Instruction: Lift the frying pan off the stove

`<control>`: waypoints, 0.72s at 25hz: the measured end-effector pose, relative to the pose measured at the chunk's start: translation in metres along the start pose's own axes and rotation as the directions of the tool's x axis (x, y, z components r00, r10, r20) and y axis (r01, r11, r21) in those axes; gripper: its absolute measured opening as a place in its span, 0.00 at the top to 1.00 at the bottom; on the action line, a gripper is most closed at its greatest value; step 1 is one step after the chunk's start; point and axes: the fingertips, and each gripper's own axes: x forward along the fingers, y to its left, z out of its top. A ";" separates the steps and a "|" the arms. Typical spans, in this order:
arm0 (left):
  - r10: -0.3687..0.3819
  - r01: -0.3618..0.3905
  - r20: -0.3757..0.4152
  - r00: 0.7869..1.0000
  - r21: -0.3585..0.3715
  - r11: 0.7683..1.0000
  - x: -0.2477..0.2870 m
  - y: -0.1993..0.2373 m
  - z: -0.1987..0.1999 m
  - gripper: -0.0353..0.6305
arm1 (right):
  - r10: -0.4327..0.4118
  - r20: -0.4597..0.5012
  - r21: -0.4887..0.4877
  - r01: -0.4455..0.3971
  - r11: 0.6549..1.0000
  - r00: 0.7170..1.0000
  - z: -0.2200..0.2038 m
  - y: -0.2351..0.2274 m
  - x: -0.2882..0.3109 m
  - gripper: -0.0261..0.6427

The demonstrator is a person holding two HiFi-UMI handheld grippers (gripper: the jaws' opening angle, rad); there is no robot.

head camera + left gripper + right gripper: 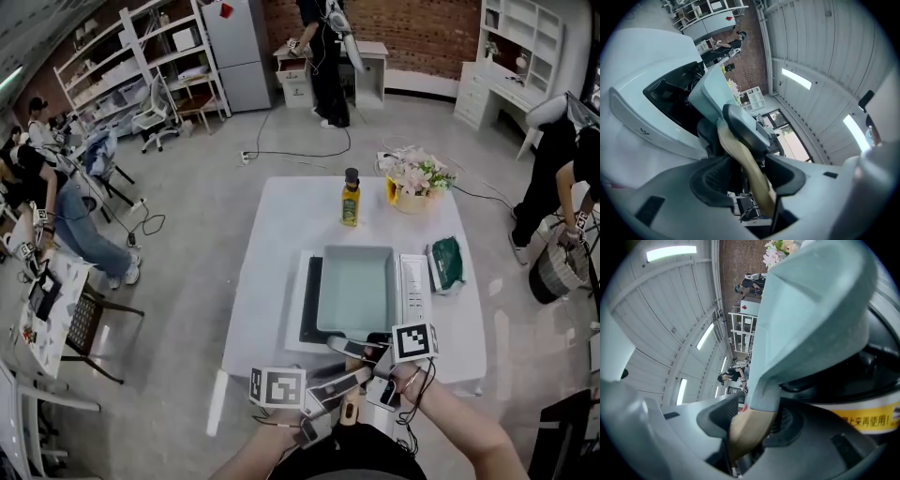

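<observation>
A pale teal rectangular frying pan (356,291) sits on a black stove (308,300) on the white table (272,281). Its wooden handle (350,409) points toward me. My right gripper (370,353) is shut on the handle (750,427) just behind the pan body (811,310). My left gripper (330,389) is further back on the same handle (745,159). Its jaws stand wide, with the wood passing between them and a gap at the left pad. The left gripper view shows the pan (715,93) resting over the stove (670,98).
A yellow oil bottle (350,199) and a flower basket (412,183) stand at the table's far side. A green pouch (446,262) lies right of the stove's white panel (413,286). People and chairs are on the floor around the table.
</observation>
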 end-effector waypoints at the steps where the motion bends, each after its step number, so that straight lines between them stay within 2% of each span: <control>1: 0.000 0.000 -0.005 1.000 -0.007 1.000 0.001 0.000 0.000 0.65 | 0.005 -0.001 -0.002 -0.005 1.000 1.000 0.000 0.001 0.000 0.71; 6: -0.007 0.006 -0.030 1.000 -0.048 0.999 0.003 0.002 -0.001 0.65 | 0.010 -0.003 -0.011 -0.010 1.000 1.000 -0.001 0.001 0.001 0.71; 12: -0.013 0.008 -0.077 0.997 -0.064 0.998 0.012 0.003 -0.005 0.69 | -0.010 -0.013 -0.023 0.010 1.000 1.000 -0.001 -0.002 0.001 0.70; 18: -0.001 -0.005 -0.096 0.995 -0.064 0.998 0.014 0.004 -0.006 0.71 | 0.007 -0.006 -0.034 -0.007 0.999 1.000 0.000 0.000 0.000 0.71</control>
